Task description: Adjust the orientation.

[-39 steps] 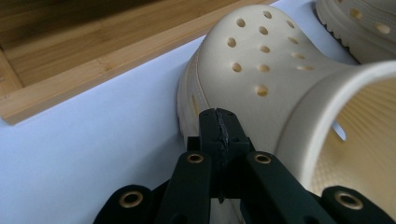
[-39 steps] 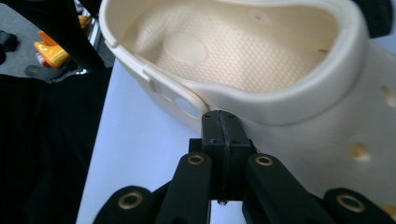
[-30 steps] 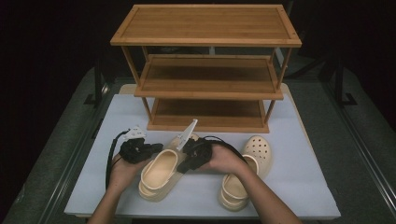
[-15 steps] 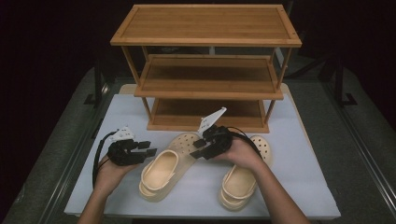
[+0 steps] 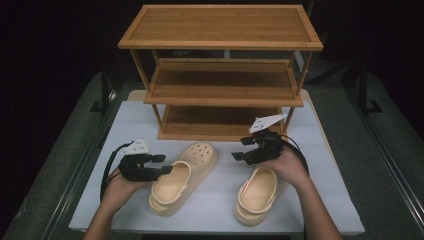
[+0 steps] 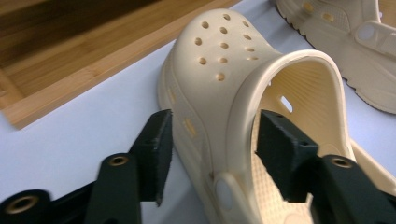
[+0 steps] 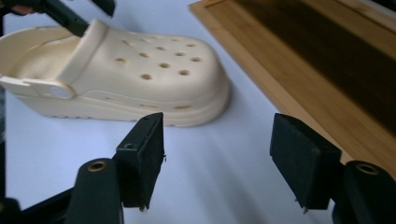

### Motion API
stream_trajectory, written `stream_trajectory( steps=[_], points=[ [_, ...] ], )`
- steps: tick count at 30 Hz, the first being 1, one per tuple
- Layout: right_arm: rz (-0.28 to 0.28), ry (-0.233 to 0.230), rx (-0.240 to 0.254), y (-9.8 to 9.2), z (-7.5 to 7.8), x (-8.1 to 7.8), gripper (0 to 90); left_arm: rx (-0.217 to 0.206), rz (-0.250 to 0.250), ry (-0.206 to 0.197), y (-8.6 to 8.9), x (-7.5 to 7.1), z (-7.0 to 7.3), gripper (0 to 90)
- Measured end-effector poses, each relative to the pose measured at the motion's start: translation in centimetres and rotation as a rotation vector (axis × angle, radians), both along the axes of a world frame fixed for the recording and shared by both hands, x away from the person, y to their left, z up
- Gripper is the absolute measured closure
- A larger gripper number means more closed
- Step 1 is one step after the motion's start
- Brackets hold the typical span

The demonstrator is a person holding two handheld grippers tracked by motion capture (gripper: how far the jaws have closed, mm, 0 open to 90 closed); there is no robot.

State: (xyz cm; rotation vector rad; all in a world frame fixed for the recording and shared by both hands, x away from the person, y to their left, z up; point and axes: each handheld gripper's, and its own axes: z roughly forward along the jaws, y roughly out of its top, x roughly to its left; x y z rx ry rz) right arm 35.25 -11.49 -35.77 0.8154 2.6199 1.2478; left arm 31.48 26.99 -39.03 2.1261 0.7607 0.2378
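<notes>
1. My left gripper has just been opening; its jaws stand apart astride the side wall of the left clog, pads not pressing.
2. My right gripper has also just been opening, jaws apart with bare bench between them.
3. The right clog lies at six o'clock from that gripper, under my right hand.
4. The wooden shoe rack stands at twelve o'clock, its lowest shelf vacant.
5. To grip well, I would probably close squarely on a clog's wall near the strap rivet, then lift level.
</notes>
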Motion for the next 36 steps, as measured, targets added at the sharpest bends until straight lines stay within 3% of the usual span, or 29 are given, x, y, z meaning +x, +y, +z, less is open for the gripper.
stream_trajectory(
  steps=[4,6,7,12,13,14,19,25,30,36],
  points=[
    [-0.089,-0.020,0.041,-3.0,0.1,-0.6,33.9,0.025,-0.032,-0.015,-0.9,0.1,-0.2,60.2],
    [-0.105,-0.017,0.043,-3.7,0.1,-0.6,33.9,0.031,-0.041,-0.022,-1.0,0.0,-0.1,72.0],
    [-0.105,-0.017,0.043,-3.7,0.1,-0.6,33.9,0.036,-0.042,-0.027,-1.1,0.0,0.0,72.0],
    [-0.147,-0.028,0.057,-5.2,-0.2,-0.8,33.3,0.110,-0.014,-0.107,-1.7,-0.6,0.5,82.5],
    [-0.147,-0.028,0.057,-5.2,-0.2,-0.8,33.3,0.110,-0.014,-0.107,-1.7,-0.6,0.5,82.8],
    [-0.154,-0.027,0.059,-5.5,-0.3,-0.8,33.1,0.130,-0.001,-0.132,-1.9,-0.5,0.7,83.2],
    [-0.158,-0.024,0.060,-5.9,-0.6,-0.7,33.0,0.137,0.018,-0.142,-2.1,-0.1,1.1,83.9],
    [-0.171,-0.022,0.067,-6.3,-0.7,-0.7,32.9,0.154,0.040,-0.171,-2.2,1.2,1.8,83.9],
    [-0.185,-0.022,0.076,-6.8,-0.7,-0.7,32.9,0.166,0.062,-0.172,-1.7,2.3,1.7,83.8],
    [-0.192,-0.024,0.082,-7.0,-0.8,-0.7,32.9,0.156,0.099,-0.168,-0.4,1.8,1.1,83.7]
  ],
)
